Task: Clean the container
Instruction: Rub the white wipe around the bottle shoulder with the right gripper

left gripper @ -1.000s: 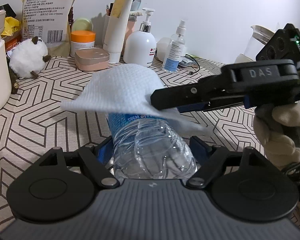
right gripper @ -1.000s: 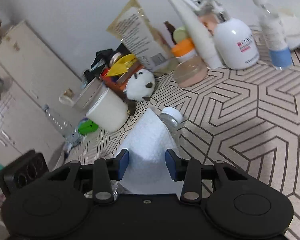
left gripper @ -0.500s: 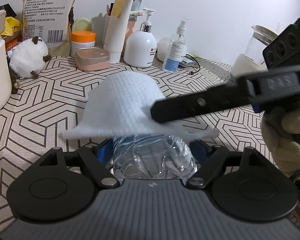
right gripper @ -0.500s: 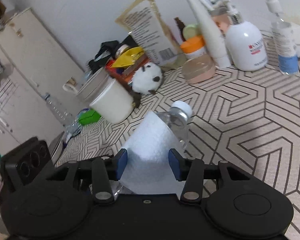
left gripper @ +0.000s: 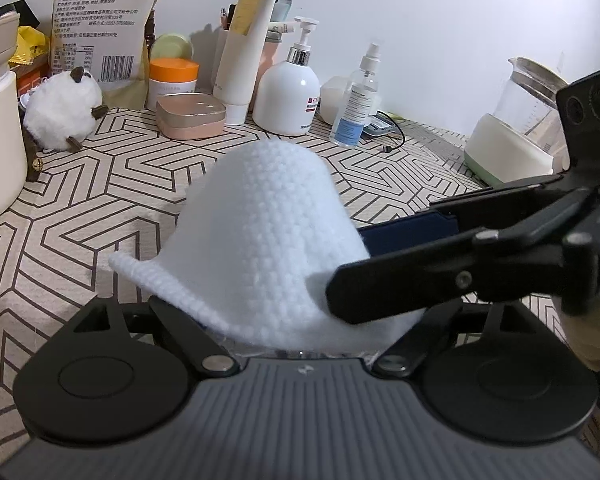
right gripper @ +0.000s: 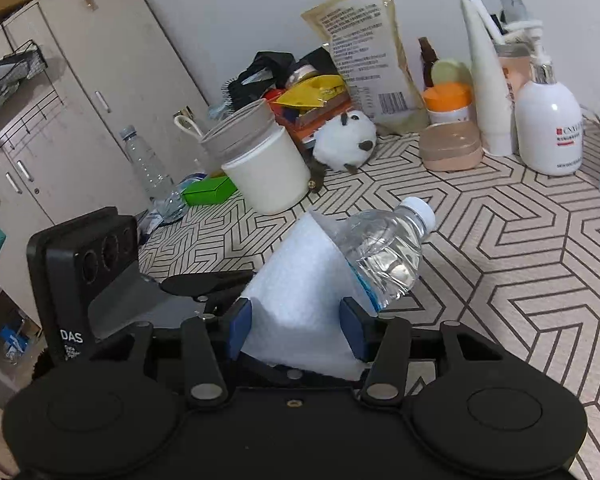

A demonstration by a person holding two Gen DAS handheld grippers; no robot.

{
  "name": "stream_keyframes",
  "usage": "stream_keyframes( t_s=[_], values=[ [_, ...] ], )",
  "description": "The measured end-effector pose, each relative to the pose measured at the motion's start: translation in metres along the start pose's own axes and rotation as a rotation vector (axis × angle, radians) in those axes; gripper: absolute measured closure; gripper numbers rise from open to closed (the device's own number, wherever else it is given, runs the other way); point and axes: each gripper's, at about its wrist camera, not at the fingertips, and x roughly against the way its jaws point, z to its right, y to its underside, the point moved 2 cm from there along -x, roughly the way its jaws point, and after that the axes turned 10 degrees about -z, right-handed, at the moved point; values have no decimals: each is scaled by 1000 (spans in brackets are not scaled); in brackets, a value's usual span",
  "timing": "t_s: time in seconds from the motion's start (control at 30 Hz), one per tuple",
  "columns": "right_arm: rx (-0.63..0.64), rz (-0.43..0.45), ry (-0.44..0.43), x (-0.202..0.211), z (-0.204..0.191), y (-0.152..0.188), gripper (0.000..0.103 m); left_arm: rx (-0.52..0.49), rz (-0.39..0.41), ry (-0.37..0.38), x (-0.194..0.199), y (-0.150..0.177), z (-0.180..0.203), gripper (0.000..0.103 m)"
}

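Now the bottle (right gripper: pixel 384 252) is held lying, above the bench (right gripper: pixel 520 256), with its white cap (right gripper: pixel 419 210) pointing away toward the back of the bench. A white cloth (left gripper: pixel 260 236) is wrapped over the body of the bottle like a hood. In the left wrist view the cloth hides almost all of the bottle; only a small clear strip shows under its lower edge.

The left gripper (left gripper: pixel 300 332) has its jaws on both sides of the bottle's lower end, under the cloth. The tips are covered, so I cannot tell for sure how firm the hold is, but the bottle sits between them and does not touch the bench.

The right gripper (right gripper: pixel 296 330) comes from the side, across the bottle. Its blue pads (right gripper: pixel 240 330) press the cloth from both sides, so these jaws are clamped on the cloth with the bottle inside it. In the left wrist view one black finger (left gripper: pixel 420 276) of it lies on the cloth.

In the right wrist view the neck and shoulder of the bottle stick out of the cloth, and a blue label edge (right gripper: pixel 366 286) shows at the border.

Behind, on the bench, stand a pump bottle (left gripper: pixel 286 96), a spray bottle (left gripper: pixel 356 108), a pink box (left gripper: pixel 191 115), a plush toy (left gripper: pixel 62 114) and a white jar (right gripper: pixel 266 160).
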Motion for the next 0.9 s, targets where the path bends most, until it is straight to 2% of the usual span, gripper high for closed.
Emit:
stream_keyframes(
  t_s=[0.03, 0.1, 0.13, 0.2, 0.27, 0.33, 0.47, 0.6, 0.67, 0.77, 0.9],
  values=[
    [10, -3, 1, 0, -2, 0, 48, -1, 0, 0, 3, 2, 2, 18],
    [2, 9, 4, 0, 0, 0, 48, 0, -3, -7, 33, 17, -9, 18],
    [2, 13, 6, 0, 1, 0, 48, 1, -3, -6, 31, 16, -8, 18],
    [1, 21, 10, 0, 4, -1, 50, 6, 3, -6, -12, -7, 7, 17],
    [-24, 32, 5, -1, 11, -2, 50, 2, 2, -10, -16, -9, 6, 18],
    [-60, 46, 11, -1, 20, -4, 50, 2, -3, -16, -10, -6, -10, 18],
    [-156, 79, 4, -3, 41, -6, 50, -1, -5, -18, -15, -11, -8, 18],
    [-252, 98, 54, 2, 55, -6, 48, -21, -13, -35, -19, -14, -7, 18],
    [-264, 112, 38, 5, 55, -5, 48, -31, -17, -42, -20, -15, -6, 18],
    [-282, 105, -31, 0, 52, -5, 48, -35, -19, -48, -19, -15, -6, 18],
    [-304, 92, -41, -9, 48, -4, 48, -39, -19, -51, -17, -14, -12, 18]
  ],
)
